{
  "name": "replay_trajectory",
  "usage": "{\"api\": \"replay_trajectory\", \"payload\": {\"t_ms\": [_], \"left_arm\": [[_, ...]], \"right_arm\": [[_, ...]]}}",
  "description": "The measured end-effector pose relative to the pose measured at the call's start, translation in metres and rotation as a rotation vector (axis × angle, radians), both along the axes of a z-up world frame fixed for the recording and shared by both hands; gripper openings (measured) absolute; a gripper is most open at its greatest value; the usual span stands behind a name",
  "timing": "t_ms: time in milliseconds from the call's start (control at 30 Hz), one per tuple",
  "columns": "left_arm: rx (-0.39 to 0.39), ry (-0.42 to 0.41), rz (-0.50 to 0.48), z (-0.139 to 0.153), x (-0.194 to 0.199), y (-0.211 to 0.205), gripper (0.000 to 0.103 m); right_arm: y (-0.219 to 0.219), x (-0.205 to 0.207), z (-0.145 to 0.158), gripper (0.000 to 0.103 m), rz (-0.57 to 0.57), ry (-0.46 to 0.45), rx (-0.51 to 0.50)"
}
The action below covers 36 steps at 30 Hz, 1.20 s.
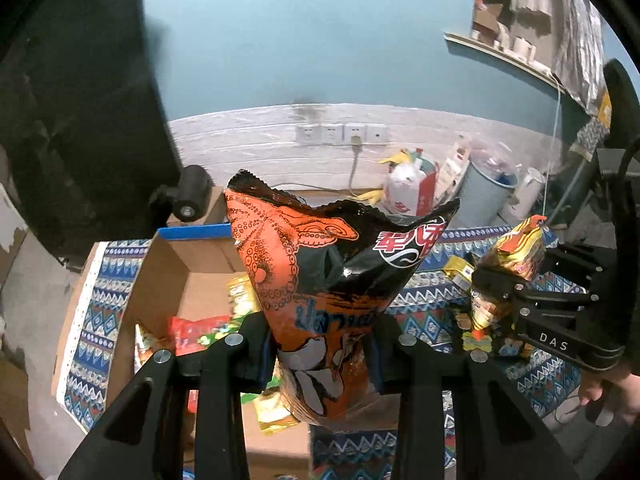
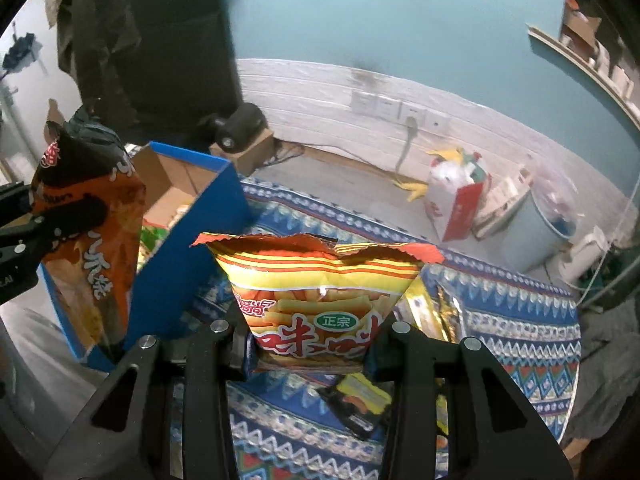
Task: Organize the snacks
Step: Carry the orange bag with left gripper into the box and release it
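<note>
The left gripper (image 1: 320,356) is pinching the octopus bag (image 1: 320,272) at frame centre, above the box (image 1: 176,272), whose snacks only this view is showing. The right gripper (image 2: 308,354) is clamping the striped bag (image 2: 320,280) over the cloth (image 2: 520,340).

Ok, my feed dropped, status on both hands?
Left gripper shut on orange octopus bag. Right gripper shut on yellow striped bag. Cardboard box open below, nothing blocking.
</note>
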<state>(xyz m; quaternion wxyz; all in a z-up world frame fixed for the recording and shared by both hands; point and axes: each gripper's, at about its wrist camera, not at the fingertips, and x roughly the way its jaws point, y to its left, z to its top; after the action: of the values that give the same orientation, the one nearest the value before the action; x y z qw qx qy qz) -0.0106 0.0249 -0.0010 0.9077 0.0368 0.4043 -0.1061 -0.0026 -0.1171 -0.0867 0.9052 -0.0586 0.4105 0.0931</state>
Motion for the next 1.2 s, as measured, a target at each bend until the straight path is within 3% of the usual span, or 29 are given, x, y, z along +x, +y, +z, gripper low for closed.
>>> {"api": "replay_trajectory", "payload": {"t_ms": [433, 733, 1200], "left_arm": [[-0.041, 0.020, 0.110, -0.005, 0.003, 0.065, 0.036], [-0.007, 0.033, 0.185, -0.016, 0.010, 0.104, 0.036], [0.067, 0.180, 0.268, -0.067, 0.031, 0.138, 0.040]], "right_arm": [[0.057, 0.026, -0.001, 0.038, 0.070, 0.016, 0.017], [0.100, 0.045, -0.004, 0.038, 0.127, 0.022, 0.025], [0.168, 0.070, -0.021, 0.038, 0.233, 0.059, 0.016]]}}
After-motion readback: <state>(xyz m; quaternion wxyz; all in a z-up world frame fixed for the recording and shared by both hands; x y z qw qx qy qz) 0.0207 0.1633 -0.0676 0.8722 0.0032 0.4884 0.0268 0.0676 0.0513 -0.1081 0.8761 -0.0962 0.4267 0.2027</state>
